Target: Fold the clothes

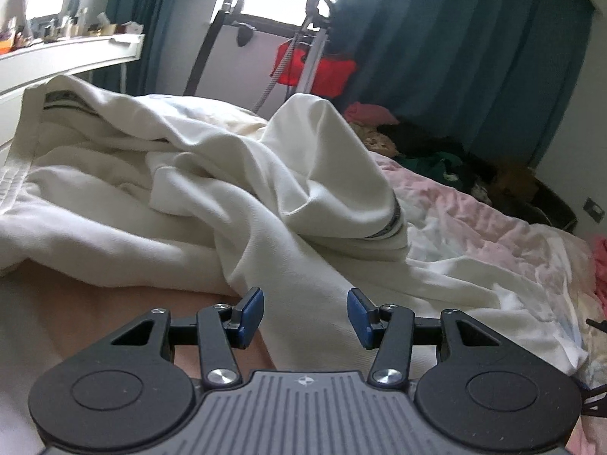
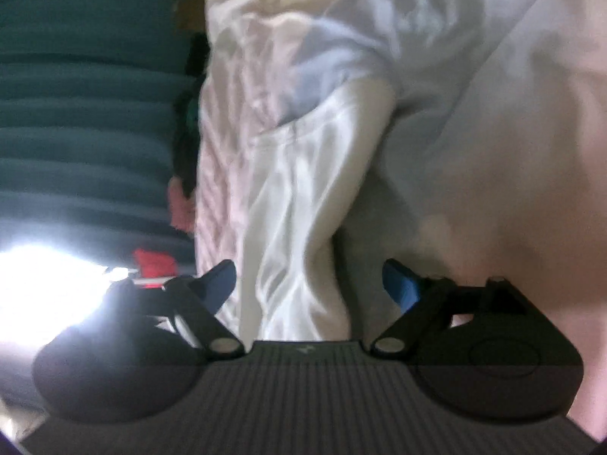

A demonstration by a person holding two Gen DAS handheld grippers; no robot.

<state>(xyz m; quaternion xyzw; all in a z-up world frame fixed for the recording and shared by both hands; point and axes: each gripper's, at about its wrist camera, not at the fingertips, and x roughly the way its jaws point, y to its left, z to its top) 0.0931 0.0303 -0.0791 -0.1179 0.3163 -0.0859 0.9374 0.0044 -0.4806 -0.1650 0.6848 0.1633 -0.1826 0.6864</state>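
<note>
A: Left wrist view first. Where's the garment?

B: The white garment (image 1: 212,174) lies crumpled on the bed (image 1: 493,235), its bulk heaped on the side toward the white dresser (image 1: 57,64), one dark-trimmed cuff (image 1: 390,223) sticking up in its middle. A long fold runs from the heap down toward the left gripper (image 1: 306,313).

A: And the fingers?

B: Standing partly apart, blue pads clear on both sides. Cloth shows in the gap beyond them, but neither pad presses on it, so nothing is held.

A: Right wrist view?

B: Rolled sideways and blurred. The right gripper (image 2: 309,284) has its jaws spread wide, with a strip of the garment hanging or lying past the gap. Nothing is gripped; whether a pad brushes it I can't tell.

A: So how to do this well?

B: I'd judge the garment needs spreading flat before any fold. Each gripper should pinch a single edge, not a bunched layer, near the cuff or hem, then draw apart away from the heap until the wrinkles go.
</note>
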